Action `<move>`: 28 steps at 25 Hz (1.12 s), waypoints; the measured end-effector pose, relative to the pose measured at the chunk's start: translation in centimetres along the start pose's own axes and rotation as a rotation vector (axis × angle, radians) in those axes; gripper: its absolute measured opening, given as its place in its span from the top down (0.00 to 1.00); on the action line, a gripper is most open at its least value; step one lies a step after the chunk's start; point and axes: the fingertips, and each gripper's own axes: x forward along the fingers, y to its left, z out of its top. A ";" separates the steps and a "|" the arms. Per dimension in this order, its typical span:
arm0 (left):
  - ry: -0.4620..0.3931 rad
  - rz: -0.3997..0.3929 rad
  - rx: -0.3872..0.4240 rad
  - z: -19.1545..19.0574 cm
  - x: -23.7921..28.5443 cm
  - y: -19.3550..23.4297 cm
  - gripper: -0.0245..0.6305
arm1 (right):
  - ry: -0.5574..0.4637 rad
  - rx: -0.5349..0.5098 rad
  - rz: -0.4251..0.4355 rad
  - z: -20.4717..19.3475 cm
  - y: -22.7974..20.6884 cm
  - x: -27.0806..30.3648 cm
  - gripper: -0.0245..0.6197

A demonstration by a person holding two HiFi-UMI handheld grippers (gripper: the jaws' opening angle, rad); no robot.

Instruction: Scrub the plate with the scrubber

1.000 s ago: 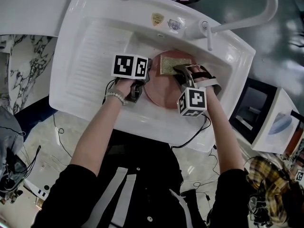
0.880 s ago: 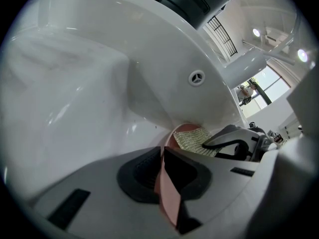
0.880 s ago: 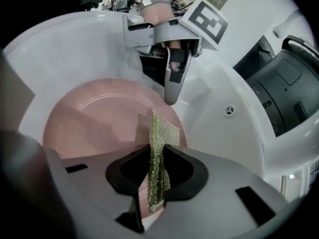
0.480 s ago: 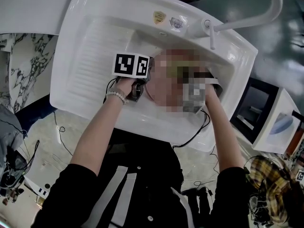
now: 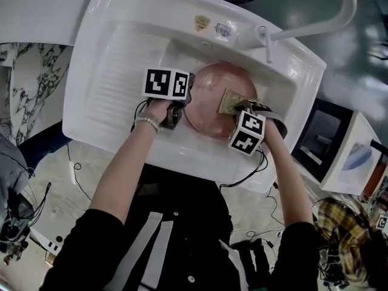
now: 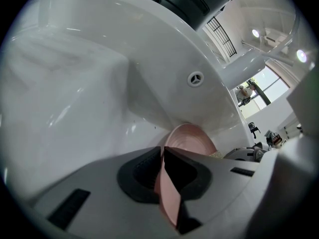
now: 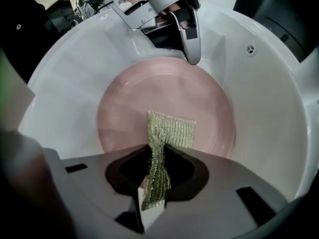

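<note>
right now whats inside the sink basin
A pink plate, rim clamped in the left gripper; the right gripper holds the scrubber on it. The basin floor beneath is hidden.

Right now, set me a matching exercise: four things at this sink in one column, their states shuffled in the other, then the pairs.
1 pink plate
2 scrubber
3 left gripper
4 right gripper

A shut on the scrubber
B sits in the white sink
C shut on the plate's rim
D free end on the plate's face

Pairs: 1-B, 2-D, 3-C, 4-A
</note>
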 end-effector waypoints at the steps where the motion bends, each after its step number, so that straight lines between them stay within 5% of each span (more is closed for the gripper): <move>1: 0.000 0.000 0.001 0.0 0.0 0.0 0.93 | 0.010 0.006 0.036 -0.1 0.7 -0.1 0.83; 10: -0.005 -0.002 0.000 0.0 0.0 0.0 0.93 | 0.017 0.036 0.420 1.1 6.6 -1.9 0.83; 16: -0.006 -0.002 0.001 0.1 0.0 -0.1 0.93 | -0.096 0.087 0.621 4.9 8.9 -4.0 0.83; 24: -0.006 -0.004 -0.001 0.1 -0.1 -0.1 0.93 | -0.266 0.145 0.676 7.0 8.5 -5.7 0.83; 28: -0.005 -0.008 -0.002 0.1 -0.1 -0.1 0.93 | -0.403 0.224 0.557 7.1 4.9 -6.8 0.84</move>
